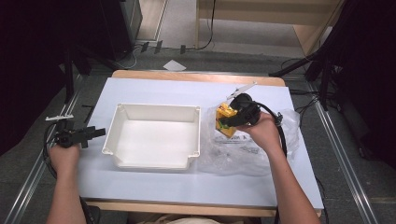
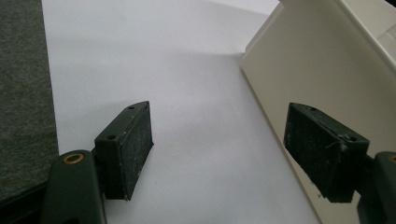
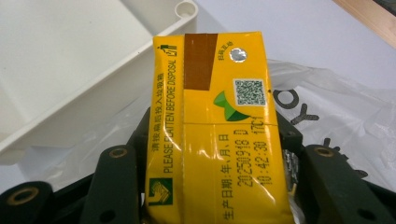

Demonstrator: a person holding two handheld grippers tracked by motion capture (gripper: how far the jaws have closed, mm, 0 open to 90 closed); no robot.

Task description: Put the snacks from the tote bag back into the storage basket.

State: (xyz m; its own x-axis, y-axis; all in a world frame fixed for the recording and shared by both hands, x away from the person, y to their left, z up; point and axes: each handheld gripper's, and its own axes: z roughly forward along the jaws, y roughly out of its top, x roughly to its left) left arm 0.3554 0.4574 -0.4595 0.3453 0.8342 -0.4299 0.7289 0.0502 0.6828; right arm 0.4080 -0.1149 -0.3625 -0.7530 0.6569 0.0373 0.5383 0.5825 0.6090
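Yellow drink carton [image 3: 212,135], lower end cut off in the right gripper view, sits clamped in the right gripper [image 1: 232,117] over crinkled clear plastic bag [image 1: 243,149], beside white plastic bin [image 1: 154,135]; left gripper [image 2: 219,154] gapes empty over bare white tabletop [image 2: 177,93] beside the bin's wall

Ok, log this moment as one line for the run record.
right claw: shut on yellow carton | carton: above plastic bag, beside white bin | left claw: open, empty, left of bin

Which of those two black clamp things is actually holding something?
The right gripper, over the clear plastic bag: its jaws clamp a yellow drink carton. The left gripper stands open with nothing between its jaws, beside the white bin.
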